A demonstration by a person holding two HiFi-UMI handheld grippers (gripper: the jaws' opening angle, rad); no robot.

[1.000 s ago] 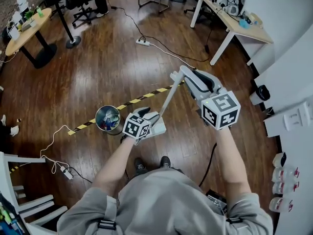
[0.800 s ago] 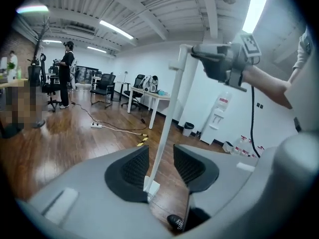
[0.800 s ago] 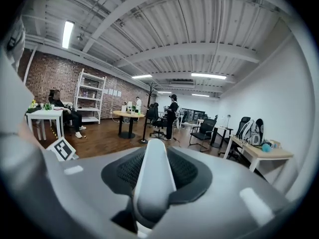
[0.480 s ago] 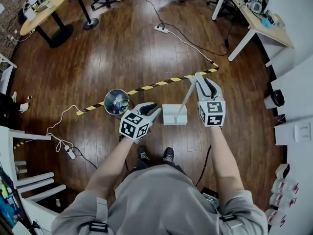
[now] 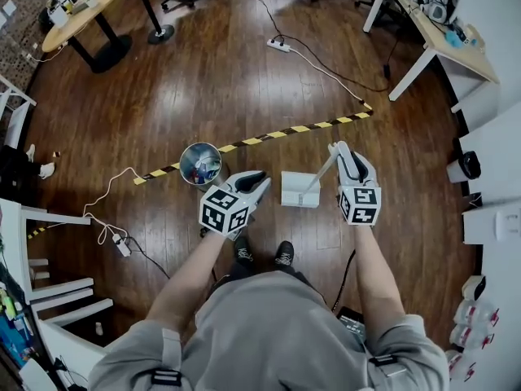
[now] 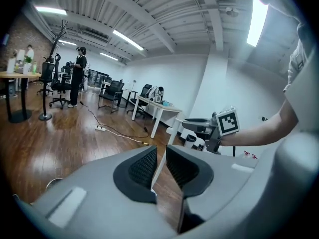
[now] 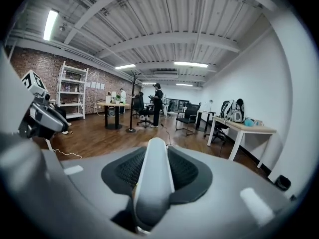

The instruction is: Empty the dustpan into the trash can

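Clamping the dustpan (image 5: 299,191) by its handle (image 7: 152,178) in my right gripper (image 5: 340,150) gives tipping control; it rests on the floor at frame centre, right of the trash can (image 5: 200,164). The left gripper (image 5: 258,182) has just been closing on nothing.

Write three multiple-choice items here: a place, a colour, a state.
1. The trash can stands on which side of the dustpan? A. left B. right C. inside it
2. The dustpan is A. red B. white C. black
3. The right gripper is A. open, empty B. shut on a broom C. shut on the dustpan's handle
Answers: 1 A, the head view shows it left of the dustpan; 2 B, its body is white; 3 C, its jaws clamp the handle.
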